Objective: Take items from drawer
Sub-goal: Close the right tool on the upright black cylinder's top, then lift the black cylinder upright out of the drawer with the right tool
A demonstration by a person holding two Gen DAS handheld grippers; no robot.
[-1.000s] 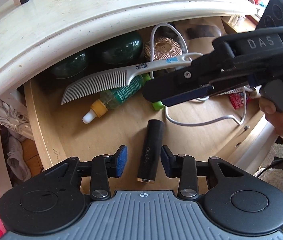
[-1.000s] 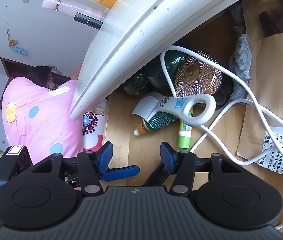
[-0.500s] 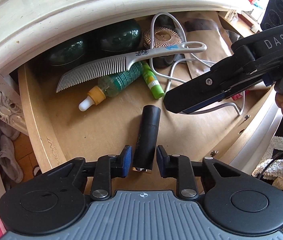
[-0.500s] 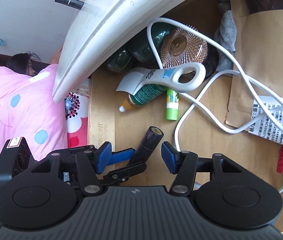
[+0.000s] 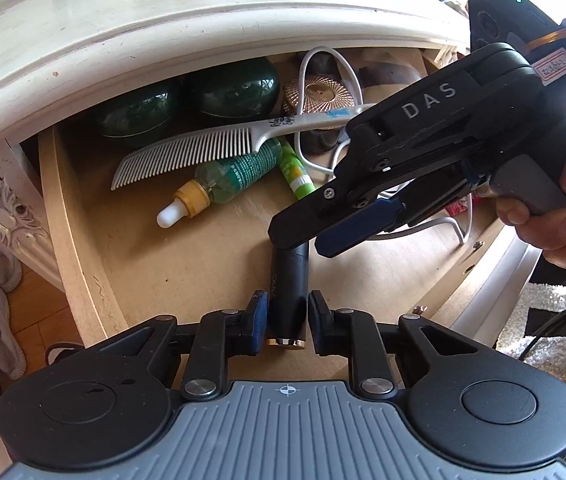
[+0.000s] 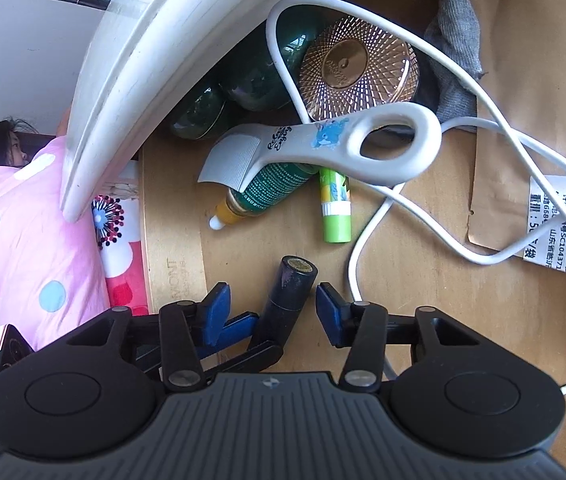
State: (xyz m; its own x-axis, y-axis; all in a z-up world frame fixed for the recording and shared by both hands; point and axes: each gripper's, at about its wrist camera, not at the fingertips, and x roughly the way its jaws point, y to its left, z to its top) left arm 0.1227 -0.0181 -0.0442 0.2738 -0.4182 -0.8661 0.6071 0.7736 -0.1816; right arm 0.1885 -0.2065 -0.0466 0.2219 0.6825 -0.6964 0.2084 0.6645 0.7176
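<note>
A black tube lies on the floor of the open wooden drawer. My left gripper is closing its jaws on the tube's near, gold-rimmed end, and both pads touch its sides. My right gripper, held by a hand, comes in from the right over the tube's far end. In the right wrist view that gripper straddles the black tube with gaps on both sides, and its jaws are closing. The left gripper shows below it.
Further back lie a white comb, a green dropper bottle, a green lip balm, two dark green jars and a gold compact. A white cable loops over a brown envelope. The white tabletop overhangs the drawer.
The left jaws have closed in onto the black tube. The right gripper has swung down and left from over the comb to the tube's far end, its jaws narrowing.
</note>
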